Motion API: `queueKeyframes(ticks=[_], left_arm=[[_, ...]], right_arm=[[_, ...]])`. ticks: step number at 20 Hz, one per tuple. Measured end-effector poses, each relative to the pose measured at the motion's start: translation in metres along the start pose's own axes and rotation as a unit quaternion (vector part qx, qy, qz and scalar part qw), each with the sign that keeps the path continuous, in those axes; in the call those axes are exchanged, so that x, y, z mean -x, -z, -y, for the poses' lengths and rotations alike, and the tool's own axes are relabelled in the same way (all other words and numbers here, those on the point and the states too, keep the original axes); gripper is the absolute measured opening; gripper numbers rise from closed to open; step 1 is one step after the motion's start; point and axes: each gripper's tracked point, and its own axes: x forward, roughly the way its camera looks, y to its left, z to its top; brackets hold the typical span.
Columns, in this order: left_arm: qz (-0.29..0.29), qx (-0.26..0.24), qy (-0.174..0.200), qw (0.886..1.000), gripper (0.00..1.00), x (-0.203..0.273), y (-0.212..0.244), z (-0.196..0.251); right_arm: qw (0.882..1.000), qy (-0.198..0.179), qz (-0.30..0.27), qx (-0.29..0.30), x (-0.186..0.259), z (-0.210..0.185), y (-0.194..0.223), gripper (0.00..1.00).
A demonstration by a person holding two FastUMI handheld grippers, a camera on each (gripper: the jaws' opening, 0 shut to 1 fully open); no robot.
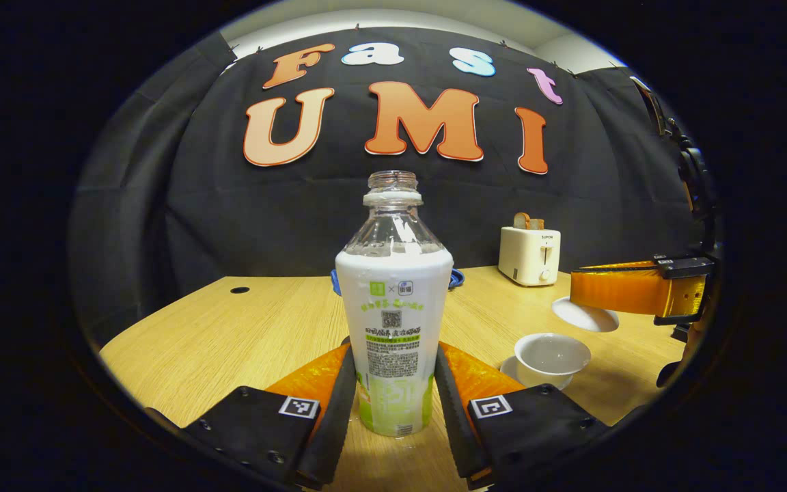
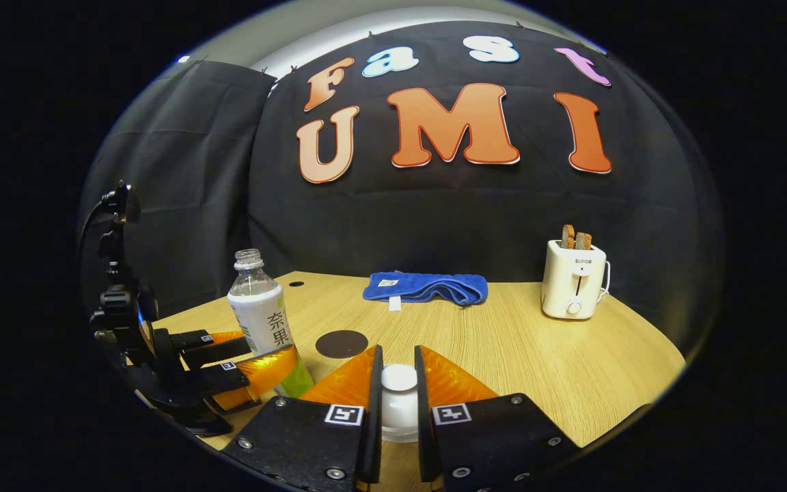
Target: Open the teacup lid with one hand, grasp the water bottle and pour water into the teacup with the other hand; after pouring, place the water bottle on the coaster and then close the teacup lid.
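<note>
My left gripper clamps the uncapped water bottle, standing on the table, its small print too fine to make out; right of it sits the open teacup; my right gripper pinches the teacup lid, half hidden between the fingers

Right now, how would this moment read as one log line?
left gripper: shut on water bottle | right gripper: holding teacup lid | teacup: open | coaster: bare
</note>
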Motion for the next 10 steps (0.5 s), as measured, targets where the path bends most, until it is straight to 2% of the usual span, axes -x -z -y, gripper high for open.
queueKeyframes(ticks=[6, 10], left_arm=[[0.018, -0.081, -0.046, 0.995, 0.65, -0.004, -0.024, -0.016], [0.01, -0.13, -0.047, 0.99, 0.66, -0.011, -0.027, -0.014]], right_arm=[[1.0, 0.015, 0.013, -0.02, 0.006, 0.02, -0.011, 0.23], [0.999, 0.031, 0.029, -0.031, 0.013, 0.04, -0.02, 0.23]])
